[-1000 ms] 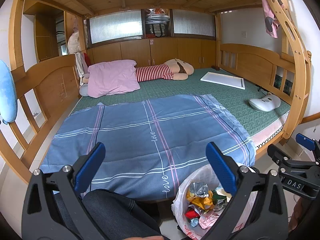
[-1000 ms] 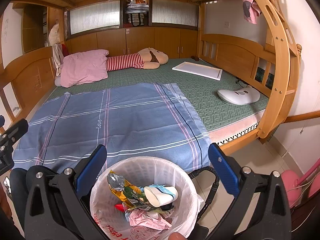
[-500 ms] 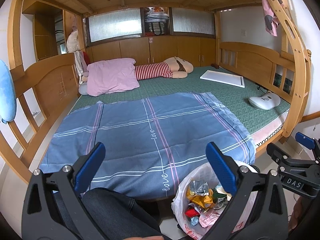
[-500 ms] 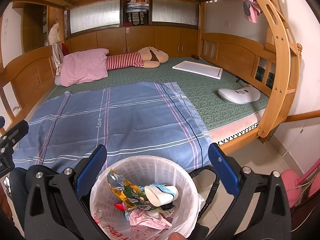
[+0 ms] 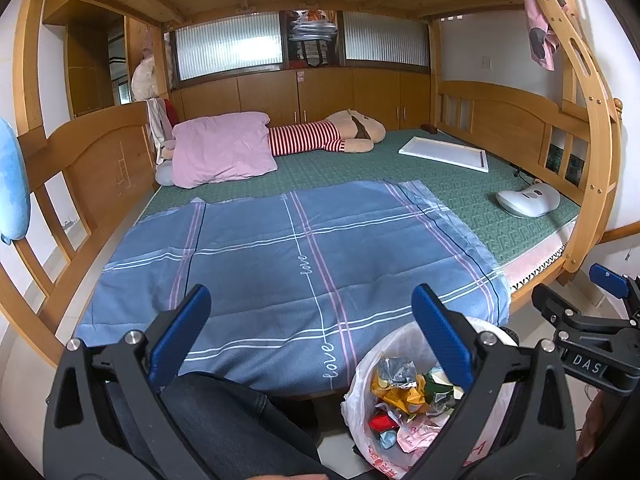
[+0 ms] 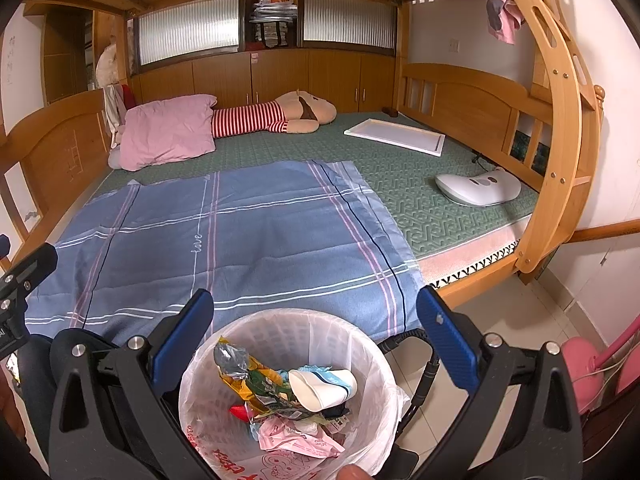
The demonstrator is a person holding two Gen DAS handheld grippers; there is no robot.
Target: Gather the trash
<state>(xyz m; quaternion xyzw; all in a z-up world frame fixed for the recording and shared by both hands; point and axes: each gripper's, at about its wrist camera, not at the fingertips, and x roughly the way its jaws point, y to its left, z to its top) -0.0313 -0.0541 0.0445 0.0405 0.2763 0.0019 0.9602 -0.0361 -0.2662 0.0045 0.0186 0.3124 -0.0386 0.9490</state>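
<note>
The right gripper point(image 6: 314, 334) has its two blue fingers point(image 6: 182, 338) spread wide and nothing is between them. It is held above the waste bin point(image 6: 360, 340), looking forward and a little down. The bin stands upright on the floor with its round mouth open to the top, directly under the gap between the jaws. A white plastic bag lines it. Inside lies the trash point(image 6: 280, 404): crumpled wrappers and a white paper cup point(image 6: 322, 386). The cup lies on its side, its long axis going left to right and its open mouth to the left.

The left gripper point(image 5: 310, 338) is also spread wide and empty. It is held level, pointing over the bed point(image 5: 460, 184). In its view the bin is low on the right, partly behind the right finger point(image 5: 440, 336), and the right gripper's body shows at the right edge.

Past both grippers the blue checked blanket point(image 6: 224, 232) lies flat on the green mattress, its near edge just beside the bin. Farther away are a pink pillow point(image 6: 168, 136), a striped plush toy point(image 6: 276, 118), a white board point(image 6: 394, 136) and a white device point(image 6: 478, 188).
</note>
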